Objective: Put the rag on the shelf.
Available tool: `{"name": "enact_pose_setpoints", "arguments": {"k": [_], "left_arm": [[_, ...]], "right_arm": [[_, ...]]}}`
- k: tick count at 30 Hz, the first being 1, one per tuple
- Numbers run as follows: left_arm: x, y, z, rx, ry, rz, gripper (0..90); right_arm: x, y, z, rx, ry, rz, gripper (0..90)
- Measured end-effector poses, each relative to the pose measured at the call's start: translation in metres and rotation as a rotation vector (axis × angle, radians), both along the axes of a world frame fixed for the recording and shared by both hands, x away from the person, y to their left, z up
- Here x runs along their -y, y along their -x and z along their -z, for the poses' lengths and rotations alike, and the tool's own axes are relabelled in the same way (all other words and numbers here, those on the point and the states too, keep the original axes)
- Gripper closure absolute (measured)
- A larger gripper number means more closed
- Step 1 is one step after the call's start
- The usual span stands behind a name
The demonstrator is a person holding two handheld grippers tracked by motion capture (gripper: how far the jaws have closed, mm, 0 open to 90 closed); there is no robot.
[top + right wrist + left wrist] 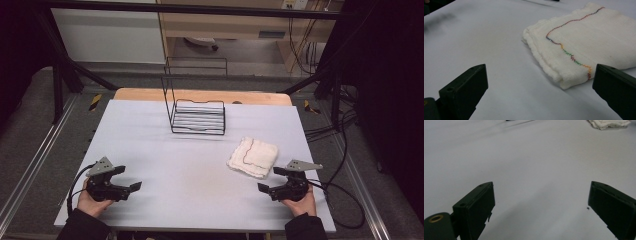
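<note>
High view: table (pixel 165 165) w/ pale grey top, wooden strip at far edge. Largest item on it is the wire rack (pixel 198 116), black, tall back frame, standing near far edge, approx. centre. Folded cloth (pixel 253 157), white w/ dark stitched line, lies flat on the person's right half of table, nearer than rack and well apart from it.

Left gripper (pixel 126 181): held at near-left corner area, pointing toward table centre, well apart from cloth. Jaws apart, nothing between; the left gripper view confirms this, w/ bare tabletop between jaws and cloth (pixel 609 123) far off at top right.

Right gripper (pixel 272 179): held at near-right area, just beside near edge of cloth, not touching. Jaws apart, nothing clamped. Right gripper view: cloth (pixel 584 42) lies ahead and to the right; its near corner sits between the jaw lines but clear of both pads. Stitching is multicolour, running across top layer.
</note>
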State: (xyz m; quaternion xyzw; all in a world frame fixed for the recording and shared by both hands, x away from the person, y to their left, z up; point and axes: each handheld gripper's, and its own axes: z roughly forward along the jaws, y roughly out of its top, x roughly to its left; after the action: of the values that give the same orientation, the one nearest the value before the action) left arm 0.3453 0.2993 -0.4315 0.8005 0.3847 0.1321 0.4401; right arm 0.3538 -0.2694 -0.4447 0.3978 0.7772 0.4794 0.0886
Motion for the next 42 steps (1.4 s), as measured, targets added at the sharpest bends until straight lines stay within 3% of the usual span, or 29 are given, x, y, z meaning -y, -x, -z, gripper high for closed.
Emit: {"name": "enact_pose_setpoints", "arguments": {"k": [17,20,25,28,33,36,41,42], "left_arm": [[0.015,-0.002,0.0,0.001,-0.008,0.002,7.0],[0.017,-0.002,0.0,0.004,-0.008,0.005,7.0],[0.022,-0.005,0.0,0.003,-0.01,0.008,7.0],[0.025,-0.005,0.0,0.002,-0.019,0.014,7.0],[0.027,-0.005,0.0,0.004,-0.025,0.017,7.0],[0.028,-0.004,0.0,0.006,-0.023,0.015,7.1],[0.028,-0.004,-0.001,0.008,-0.024,0.015,7.2],[0.029,-0.004,0.0,0.008,-0.025,0.016,7.3]], "right_arm": [[-0.001,-0.003,0.001,-0.017,0.029,0.05,2.9],[-0.001,-0.004,0.0,-0.021,0.028,0.07,7.1],[-0.002,-0.009,0.001,-0.051,0.062,0.155,12.6],[-0.003,-0.013,0.003,-0.056,0.075,0.179,18.6],[-0.005,-0.017,0.004,-0.069,0.056,0.201,28.3],[-0.005,-0.018,0.005,-0.064,0.076,0.232,39.8],[-0.008,-0.018,0.007,-0.076,0.069,0.263,46.2],[-0.008,-0.019,0.009,-0.068,0.089,0.269,48.5]]}}
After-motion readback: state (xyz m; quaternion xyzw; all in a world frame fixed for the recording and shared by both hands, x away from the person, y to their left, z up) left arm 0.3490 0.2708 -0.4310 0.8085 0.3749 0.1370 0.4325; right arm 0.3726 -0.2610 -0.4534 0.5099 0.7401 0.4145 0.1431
